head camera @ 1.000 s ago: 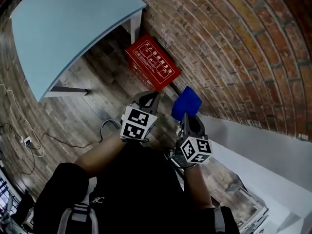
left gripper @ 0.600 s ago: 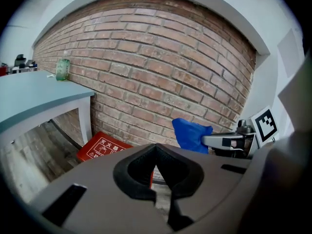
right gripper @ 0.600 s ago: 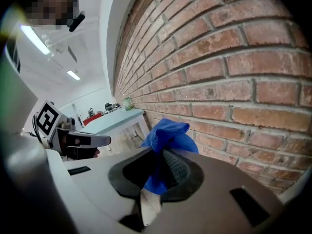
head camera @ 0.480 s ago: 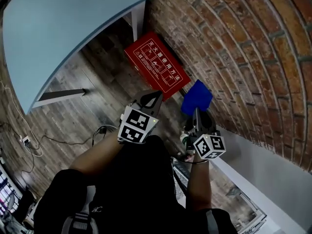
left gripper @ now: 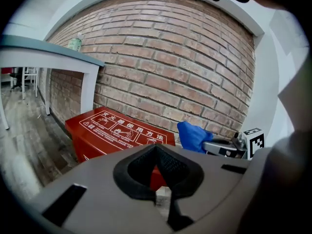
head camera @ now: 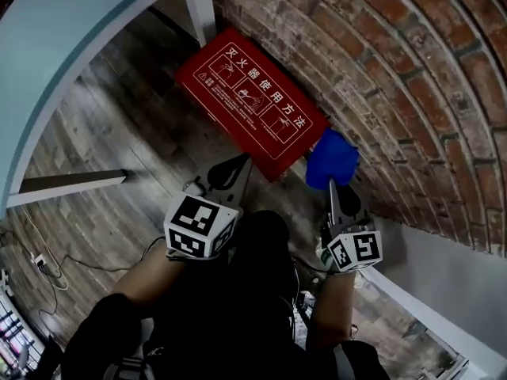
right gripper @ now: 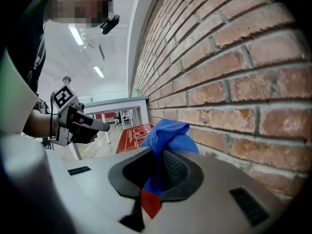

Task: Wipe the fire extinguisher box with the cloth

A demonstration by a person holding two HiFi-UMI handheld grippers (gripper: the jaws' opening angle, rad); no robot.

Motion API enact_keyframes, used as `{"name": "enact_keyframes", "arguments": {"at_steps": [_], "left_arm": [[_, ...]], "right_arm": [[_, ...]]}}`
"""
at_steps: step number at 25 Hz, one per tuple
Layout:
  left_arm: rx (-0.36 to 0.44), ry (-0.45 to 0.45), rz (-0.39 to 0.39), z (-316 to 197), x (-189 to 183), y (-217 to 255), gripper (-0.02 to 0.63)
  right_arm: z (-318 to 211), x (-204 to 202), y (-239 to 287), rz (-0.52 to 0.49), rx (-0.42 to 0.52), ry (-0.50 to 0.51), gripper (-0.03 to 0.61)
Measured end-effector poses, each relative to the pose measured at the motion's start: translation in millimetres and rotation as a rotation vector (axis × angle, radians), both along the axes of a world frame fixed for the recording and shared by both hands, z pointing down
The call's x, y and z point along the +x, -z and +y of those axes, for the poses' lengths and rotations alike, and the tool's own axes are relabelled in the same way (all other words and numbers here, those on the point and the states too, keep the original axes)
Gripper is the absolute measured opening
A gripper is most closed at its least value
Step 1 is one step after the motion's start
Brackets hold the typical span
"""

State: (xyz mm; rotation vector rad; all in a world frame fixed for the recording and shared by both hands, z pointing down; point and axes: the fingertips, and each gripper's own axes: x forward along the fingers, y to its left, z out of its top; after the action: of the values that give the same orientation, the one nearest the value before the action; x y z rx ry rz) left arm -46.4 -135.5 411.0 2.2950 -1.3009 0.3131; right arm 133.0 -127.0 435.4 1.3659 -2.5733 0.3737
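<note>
The red fire extinguisher box [head camera: 249, 105] with white printed diagrams on its lid stands on the wood floor against the brick wall; it also shows as the red box [left gripper: 117, 133] and, far off, the red box [right gripper: 134, 134]. My right gripper [head camera: 331, 182] is shut on a bunched blue cloth [head camera: 331, 158], held just off the box's near right corner, close to the wall. The blue cloth [right gripper: 165, 136] rises from between the jaws. My left gripper [head camera: 236, 167] is shut with nothing in it, its tip just short of the box's near edge.
A pale blue table [head camera: 59, 46] with a white leg [head camera: 198, 6] stands at the left of the box. The brick wall [head camera: 412, 77] runs along the right, meeting a white wall [head camera: 455, 275]. A cable and socket [head camera: 40, 260] lie on the floor at far left.
Both grippers have moved closer to the red box, which now fills more of the head view. The blue cloth has come up beside the box's near right corner.
</note>
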Motion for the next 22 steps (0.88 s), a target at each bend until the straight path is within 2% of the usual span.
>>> {"name": "enact_keyframes", "arguments": {"at_steps": [4, 7, 9, 14, 22], "left_arm": [[0.061, -0.017, -0.045, 5.3, -2.0, -43.2, 0.006], [0.068, -0.010, -0.029, 10.9, -1.1, -63.9, 0.006], [0.077, 0.001, -0.013, 13.6, 1.5, -67.3, 0.006], [0.120, 0.008, -0.090, 18.7, 3.8, -70.0, 0.006], [0.110, 0.046, -0.101, 22.7, -4.7, -83.2, 0.006]], "right_arm": [[-4.9, 11.0, -51.5, -0.077, 0.050, -0.011, 0.048], [-13.5, 8.9, -73.6, -0.068, 0.089, 0.016, 0.048], [-24.0, 4.3, -80.2, -0.047, 0.102, 0.044, 0.048], [-54.5, 1.1, -94.6, 0.093, 0.121, 0.057, 0.048], [-78.6, -15.8, -94.5, 0.152, 0.175, 0.090, 0.048]]}}
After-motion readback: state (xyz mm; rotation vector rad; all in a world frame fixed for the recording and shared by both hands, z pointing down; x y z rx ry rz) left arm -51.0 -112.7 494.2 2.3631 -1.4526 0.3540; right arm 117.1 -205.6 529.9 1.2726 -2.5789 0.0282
